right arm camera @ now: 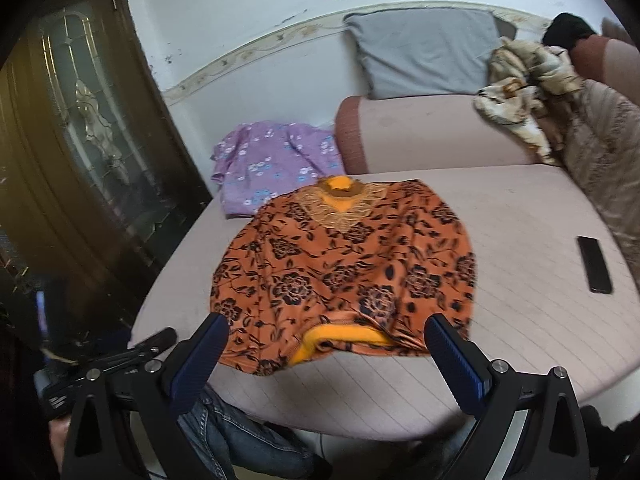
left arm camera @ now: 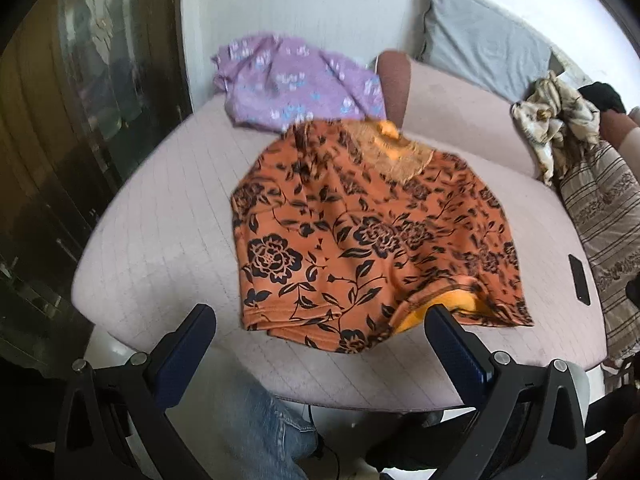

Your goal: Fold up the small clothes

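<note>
An orange top with black flower print lies spread on the pink quilted sofa seat, neck away from me, hem near me with its yellow lining showing. It also shows in the right wrist view. A purple flowered garment lies crumpled behind it, seen too in the right wrist view. My left gripper is open and empty, just short of the hem. My right gripper is open and empty over the hem. The left gripper's body shows at lower left in the right wrist view.
A black phone lies on the seat at the right, also in the left wrist view. A grey cushion leans on the wall. Crumpled beige cloth and a striped cover sit right. A dark glass door stands left.
</note>
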Action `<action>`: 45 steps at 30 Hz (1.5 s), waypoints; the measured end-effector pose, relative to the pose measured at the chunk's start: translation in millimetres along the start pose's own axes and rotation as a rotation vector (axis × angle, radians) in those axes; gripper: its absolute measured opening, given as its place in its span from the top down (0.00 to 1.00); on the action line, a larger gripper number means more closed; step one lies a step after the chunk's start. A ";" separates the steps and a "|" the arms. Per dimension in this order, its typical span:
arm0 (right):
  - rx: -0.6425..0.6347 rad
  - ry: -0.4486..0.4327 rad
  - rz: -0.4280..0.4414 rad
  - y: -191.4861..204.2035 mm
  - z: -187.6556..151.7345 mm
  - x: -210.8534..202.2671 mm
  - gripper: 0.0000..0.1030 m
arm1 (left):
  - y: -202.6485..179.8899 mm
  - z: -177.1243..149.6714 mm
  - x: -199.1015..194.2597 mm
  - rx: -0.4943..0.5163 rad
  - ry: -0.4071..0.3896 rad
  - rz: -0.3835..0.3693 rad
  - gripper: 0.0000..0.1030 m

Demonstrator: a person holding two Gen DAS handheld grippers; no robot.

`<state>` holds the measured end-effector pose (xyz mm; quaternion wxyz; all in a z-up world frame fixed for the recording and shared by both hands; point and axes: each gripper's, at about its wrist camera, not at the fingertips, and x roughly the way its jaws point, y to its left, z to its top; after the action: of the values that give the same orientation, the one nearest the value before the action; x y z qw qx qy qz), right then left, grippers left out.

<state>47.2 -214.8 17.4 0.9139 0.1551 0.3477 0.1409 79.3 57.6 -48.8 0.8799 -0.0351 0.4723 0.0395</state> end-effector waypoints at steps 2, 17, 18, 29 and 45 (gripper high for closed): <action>-0.007 0.013 0.028 0.8 8.6 18.7 0.03 | 3.8 6.7 25.4 -0.003 0.053 0.001 0.00; -0.161 0.177 0.184 27.9 69.0 230.1 0.05 | 1.5 5.7 184.9 0.052 0.278 0.022 0.32; -0.164 0.201 0.205 32.8 69.5 246.8 0.07 | 0.8 5.7 186.6 0.060 0.267 0.041 0.34; -0.112 0.639 0.423 83.3 41.1 371.4 0.51 | 35.2 8.8 158.7 -0.116 0.206 -0.122 0.95; -0.093 0.687 0.602 127.0 50.1 346.2 0.94 | 29.0 64.3 70.9 -0.076 -0.051 -0.371 0.96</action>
<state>310.9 18.3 -103.4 0.6701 0.1522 0.5631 0.4590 168.7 95.4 -73.1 0.8818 -0.1538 0.4334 -0.1046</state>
